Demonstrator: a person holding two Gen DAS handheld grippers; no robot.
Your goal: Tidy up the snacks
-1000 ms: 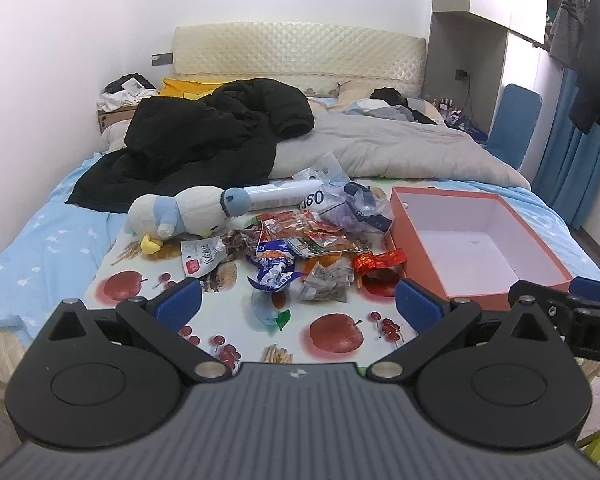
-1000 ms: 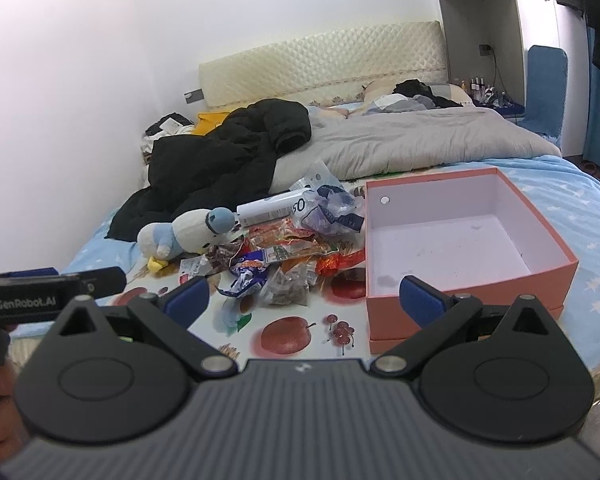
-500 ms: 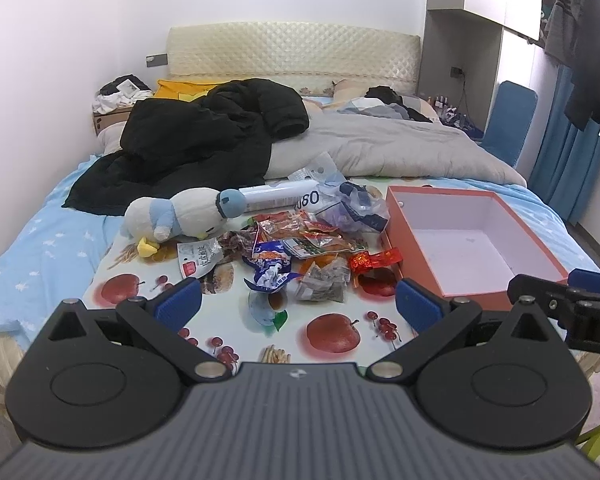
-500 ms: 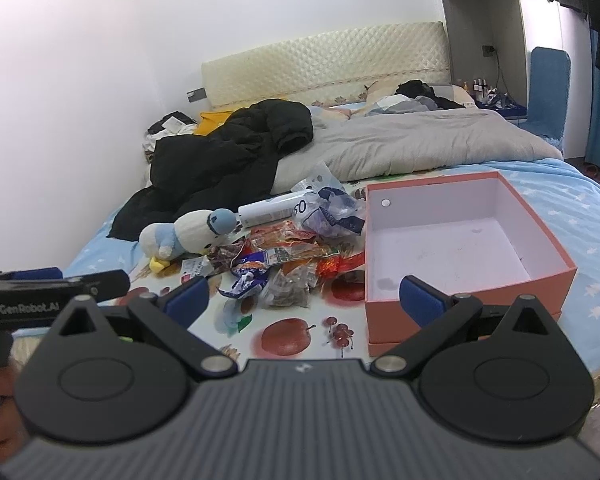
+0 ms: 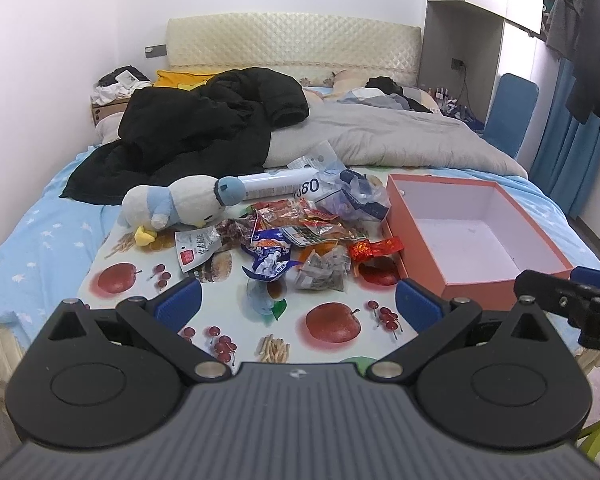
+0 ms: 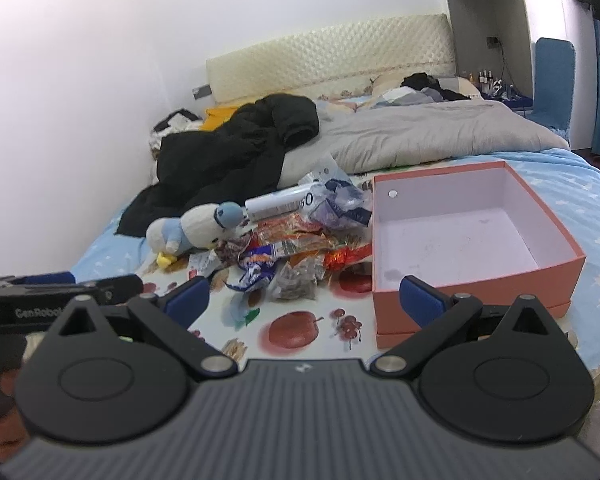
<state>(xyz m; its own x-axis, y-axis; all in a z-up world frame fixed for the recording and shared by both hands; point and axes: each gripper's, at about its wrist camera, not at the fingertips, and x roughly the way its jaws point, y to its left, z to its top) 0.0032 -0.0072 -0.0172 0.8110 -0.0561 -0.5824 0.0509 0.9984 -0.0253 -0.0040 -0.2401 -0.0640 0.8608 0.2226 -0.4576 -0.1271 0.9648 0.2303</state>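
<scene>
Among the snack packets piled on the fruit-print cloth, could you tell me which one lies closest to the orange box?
The shiny red packet: it lies at the pile's right edge beside the orange box, nearer than the grey packet.

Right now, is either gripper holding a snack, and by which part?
Nothing is held. The left gripper and right gripper are both open and empty, short of the pile of snack packets beside the empty orange cardboard box.

Both wrist views look forward from the bed's foot toward the quilted cream headboard (image 5: 294, 46), set back. Shared: heap of crinkled snack packets (image 5: 300, 240) (image 6: 288, 254), open orange cardboard box (image 5: 424, 236) (image 6: 476, 308).
</scene>
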